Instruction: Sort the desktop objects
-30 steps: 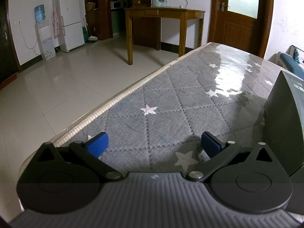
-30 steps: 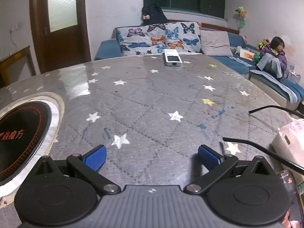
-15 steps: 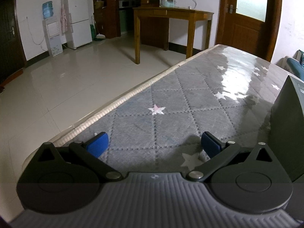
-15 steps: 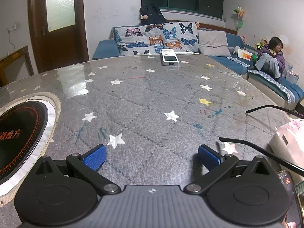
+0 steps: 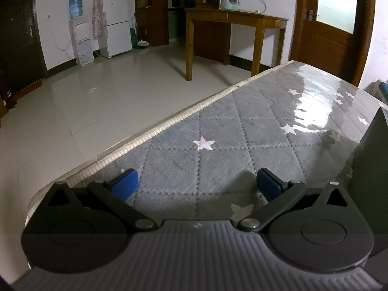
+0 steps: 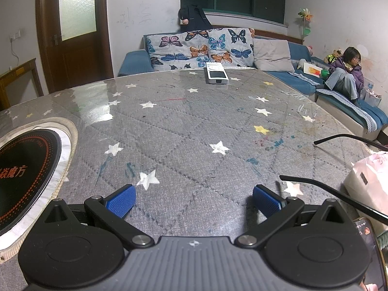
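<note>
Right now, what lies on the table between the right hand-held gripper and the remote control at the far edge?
Nothing: the right wrist view shows only bare star-patterned tablecloth between the right hand-held gripper and the remote control.

At the left edge of the right wrist view, the round black cooktop [image 6: 26, 169] shows orange Chinese characters, partly cut off; "魔方" reads clearly. In the left wrist view, the fridge [image 5: 116, 19] stickers are too small to read.
</note>
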The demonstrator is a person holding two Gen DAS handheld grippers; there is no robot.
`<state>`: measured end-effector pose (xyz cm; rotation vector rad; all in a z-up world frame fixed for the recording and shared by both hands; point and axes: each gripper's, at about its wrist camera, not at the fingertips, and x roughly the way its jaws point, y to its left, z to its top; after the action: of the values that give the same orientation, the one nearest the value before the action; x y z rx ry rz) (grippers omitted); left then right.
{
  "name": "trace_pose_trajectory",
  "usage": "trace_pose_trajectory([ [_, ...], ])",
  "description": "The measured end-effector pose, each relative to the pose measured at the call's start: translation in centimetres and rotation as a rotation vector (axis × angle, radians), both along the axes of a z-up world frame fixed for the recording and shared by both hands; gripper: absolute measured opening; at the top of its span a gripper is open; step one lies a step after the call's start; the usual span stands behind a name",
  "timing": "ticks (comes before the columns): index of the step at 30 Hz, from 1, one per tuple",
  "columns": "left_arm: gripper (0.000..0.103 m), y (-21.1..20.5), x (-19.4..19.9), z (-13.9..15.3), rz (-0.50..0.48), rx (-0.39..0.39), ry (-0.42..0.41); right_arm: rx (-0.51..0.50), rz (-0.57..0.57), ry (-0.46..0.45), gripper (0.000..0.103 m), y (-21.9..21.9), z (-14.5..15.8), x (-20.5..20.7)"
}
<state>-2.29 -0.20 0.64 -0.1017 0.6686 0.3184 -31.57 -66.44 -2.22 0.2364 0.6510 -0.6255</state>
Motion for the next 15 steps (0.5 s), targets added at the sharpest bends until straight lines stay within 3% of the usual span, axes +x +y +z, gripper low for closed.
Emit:
trace_pose_trajectory([
  [15, 0.103, -0.19, 0.53, -0.03, 0.029, 0.003, -0.002, 0.0, 0.0, 0.0, 0.103, 0.03, 0.01, 0.0],
])
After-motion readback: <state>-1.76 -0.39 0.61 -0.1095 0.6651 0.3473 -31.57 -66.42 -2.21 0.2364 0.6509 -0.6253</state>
